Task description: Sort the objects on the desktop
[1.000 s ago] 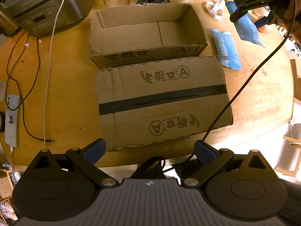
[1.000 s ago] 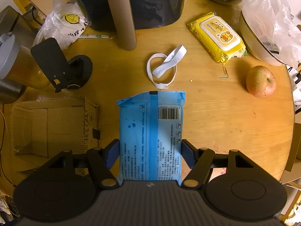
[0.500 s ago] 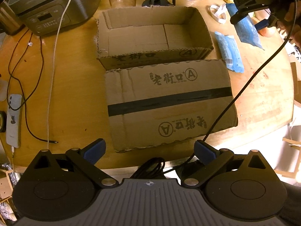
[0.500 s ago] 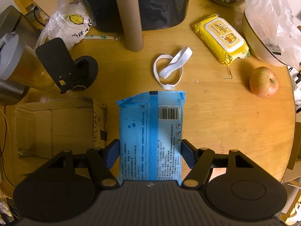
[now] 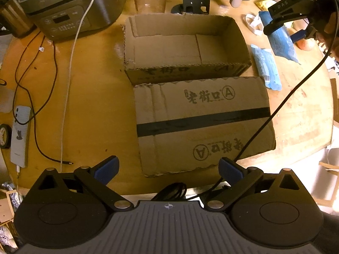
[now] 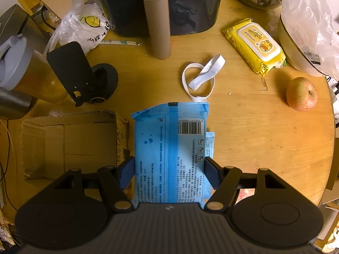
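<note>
The blue wipes packet (image 6: 169,154) sat clamped between my right gripper (image 6: 169,169) pads, barcode side up, its far end sticking out past the fingertips and hanging above the wooden table (image 6: 254,139). The jaws pinched it from both long edges. Just under its right edge I could make out a sliver of a second blue packet (image 6: 209,144) lying on the table. Left of the jaws lay the open cardboard box (image 6: 70,141), its near corner close to the held packet. Ahead of the fingertips rested a white elastic loop (image 6: 201,78); further ahead stood a cardboard tube (image 6: 157,25) against a dark appliance (image 6: 159,2). Ahead and to the right lay a yellow wet-wipes pack (image 6: 254,44), and well right of the jaws, an apple (image 6: 302,94). Ahead and left stood a black phone stand (image 6: 82,76).

My left gripper (image 5: 168,169) was spread wide with nothing between its blue pads, held over the near table edge. Directly ahead of it lay the box's folded-out flap (image 5: 201,122) with a black tape stripe, and beyond that the open box (image 5: 184,44), which I saw held nothing. Far ahead and right, the right gripper (image 5: 288,29) hung with the blue packet (image 5: 281,44) in its grip, above the second packet (image 5: 266,67) lying beside the box's right wall. Far ahead and left sat a rice cooker (image 5: 70,6); left of the jaws, a phone (image 5: 20,135) and loose cables (image 5: 42,84).
</note>
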Motion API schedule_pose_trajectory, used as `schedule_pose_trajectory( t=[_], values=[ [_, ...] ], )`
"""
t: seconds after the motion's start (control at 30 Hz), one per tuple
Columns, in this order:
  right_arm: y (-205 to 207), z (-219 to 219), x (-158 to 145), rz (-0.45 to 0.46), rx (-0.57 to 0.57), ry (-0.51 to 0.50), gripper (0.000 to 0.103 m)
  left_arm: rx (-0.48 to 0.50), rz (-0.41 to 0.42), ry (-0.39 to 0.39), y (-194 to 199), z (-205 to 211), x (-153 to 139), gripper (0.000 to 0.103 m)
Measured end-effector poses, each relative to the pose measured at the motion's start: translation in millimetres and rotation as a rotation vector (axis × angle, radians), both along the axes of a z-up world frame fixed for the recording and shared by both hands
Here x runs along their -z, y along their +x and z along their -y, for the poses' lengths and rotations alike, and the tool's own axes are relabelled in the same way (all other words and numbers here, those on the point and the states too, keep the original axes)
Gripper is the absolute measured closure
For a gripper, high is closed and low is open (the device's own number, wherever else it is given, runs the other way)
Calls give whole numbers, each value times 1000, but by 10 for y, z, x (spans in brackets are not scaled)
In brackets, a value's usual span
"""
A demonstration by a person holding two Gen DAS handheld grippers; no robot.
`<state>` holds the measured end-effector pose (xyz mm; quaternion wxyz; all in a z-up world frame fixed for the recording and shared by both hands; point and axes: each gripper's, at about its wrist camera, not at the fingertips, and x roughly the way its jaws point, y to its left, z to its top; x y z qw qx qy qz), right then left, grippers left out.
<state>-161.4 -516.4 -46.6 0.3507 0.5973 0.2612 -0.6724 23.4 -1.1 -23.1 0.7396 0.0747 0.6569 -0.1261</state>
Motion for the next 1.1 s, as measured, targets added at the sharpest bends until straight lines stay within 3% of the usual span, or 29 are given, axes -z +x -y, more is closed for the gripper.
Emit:
schedule_pose_trajectory(
  t=[1.1],
  values=[
    [281, 269, -43, -7, 3, -7, 34, -6, 31, -33, 0, -258, -44, 0]
  ],
)
